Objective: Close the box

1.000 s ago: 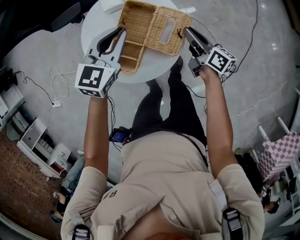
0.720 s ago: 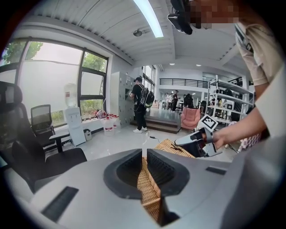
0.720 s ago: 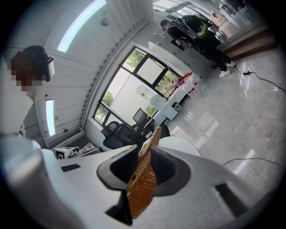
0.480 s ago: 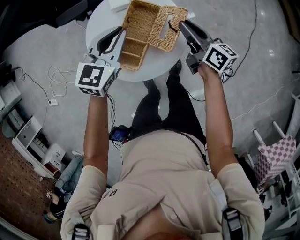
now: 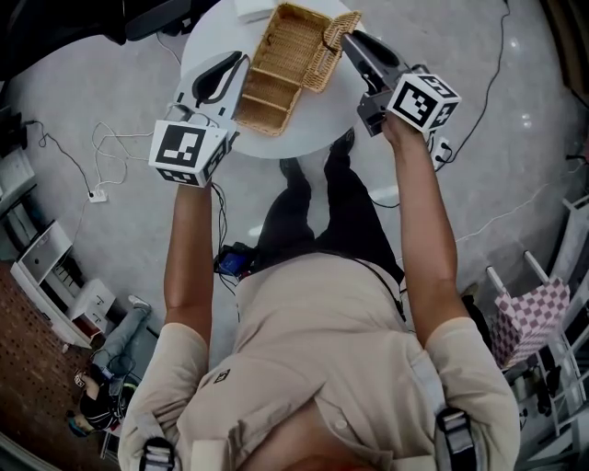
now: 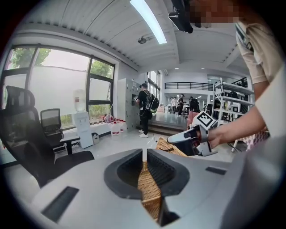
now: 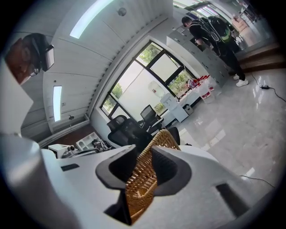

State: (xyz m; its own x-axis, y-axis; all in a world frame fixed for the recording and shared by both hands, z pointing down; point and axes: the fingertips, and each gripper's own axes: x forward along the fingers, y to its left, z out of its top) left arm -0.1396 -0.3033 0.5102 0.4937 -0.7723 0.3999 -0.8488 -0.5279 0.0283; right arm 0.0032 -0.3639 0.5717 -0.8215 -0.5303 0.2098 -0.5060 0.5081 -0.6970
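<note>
A wicker box [image 5: 276, 64] with inner compartments sits on the round white table [image 5: 207, 46]. My left gripper [image 5: 239, 63] is shut on the box's left wall [image 6: 147, 188], which fills the narrow gap between its jaws. The hinged wicker lid [image 5: 333, 51] stands nearly upright over the box's right side. My right gripper [image 5: 346, 40] has the lid's edge [image 7: 143, 174] between its jaws. The jaws are opening, with the pads still against the weave. The right gripper [image 6: 187, 141] also shows in the left gripper view, at the lid's raised edge [image 6: 167, 146].
A white flat object [image 5: 253, 11] lies at the table's far edge. Cables [image 5: 101, 156] run over the grey floor to the left. White shelves [image 5: 46, 267] stand at lower left, a checkered bag [image 5: 529, 317] at right. A dark office chair [image 5: 156, 14] stands beyond the table.
The right gripper has swung left over the table with the lid. The lid has gone from lying flat beside the box to standing nearly upright. The left gripper has stayed put.
</note>
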